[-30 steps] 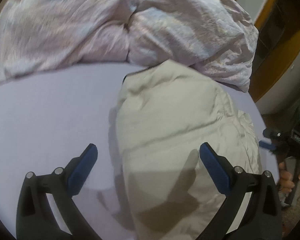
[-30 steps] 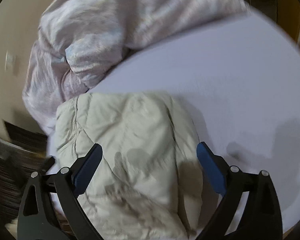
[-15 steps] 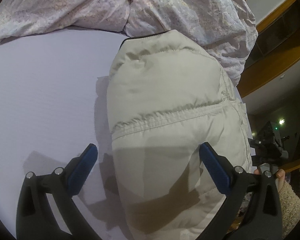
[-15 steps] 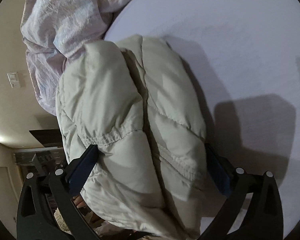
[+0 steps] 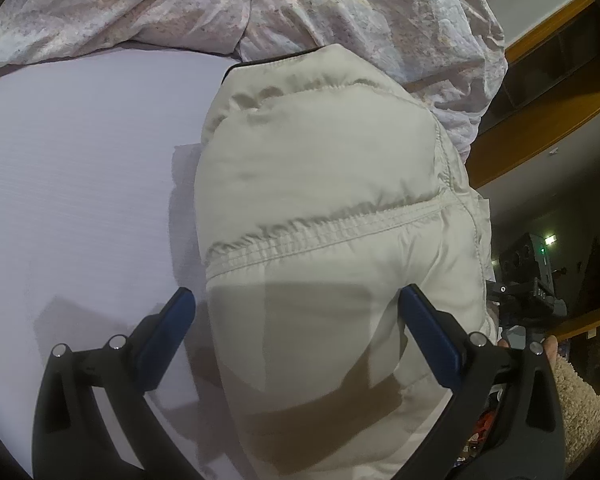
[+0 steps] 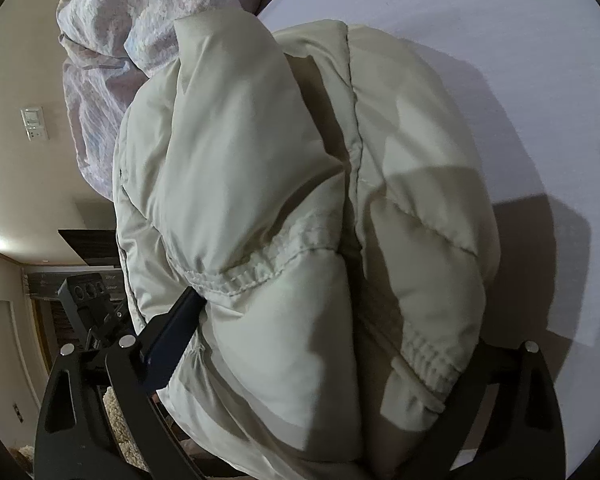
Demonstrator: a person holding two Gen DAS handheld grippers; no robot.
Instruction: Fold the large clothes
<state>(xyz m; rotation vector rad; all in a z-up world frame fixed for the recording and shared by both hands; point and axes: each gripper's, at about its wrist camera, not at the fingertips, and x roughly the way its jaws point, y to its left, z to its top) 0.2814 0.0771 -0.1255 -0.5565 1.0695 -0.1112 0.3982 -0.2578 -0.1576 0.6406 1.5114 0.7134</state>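
Both grippers stood wide open over the cream puffer jacket (image 5: 324, 216), which lay bundled on the pale lilac sheet (image 5: 80, 184) with its collar end toward twelve o'clock, against the crumpled floral duvet (image 5: 340, 4).

The left gripper (image 5: 296, 316) gripped nothing; its blue pads straddled the jacket's lower panel, the left pad over bare sheet. The right gripper (image 6: 332, 344) was also unclenched, its left pad (image 6: 172, 332) pressed against the padding at eight o'clock, its right pad hidden behind a cuff (image 6: 424, 364).

The likely trouble was the padding. A puffy bundle springs back, so a pinch on only the outer layer could let the fold slump open. The jacket sat close to the mattress edge on the right side, and a pull that way could drag it off.

Only the right wrist view showed the deep crease between two stacked lobes and the elastic cuff at five o'clock, plus a wall switch (image 6: 34, 122). Only the left wrist view showed the smooth back panel, its gathered seam (image 5: 320, 236), and a fleecy sleeve (image 5: 576, 404) at four o'clock.
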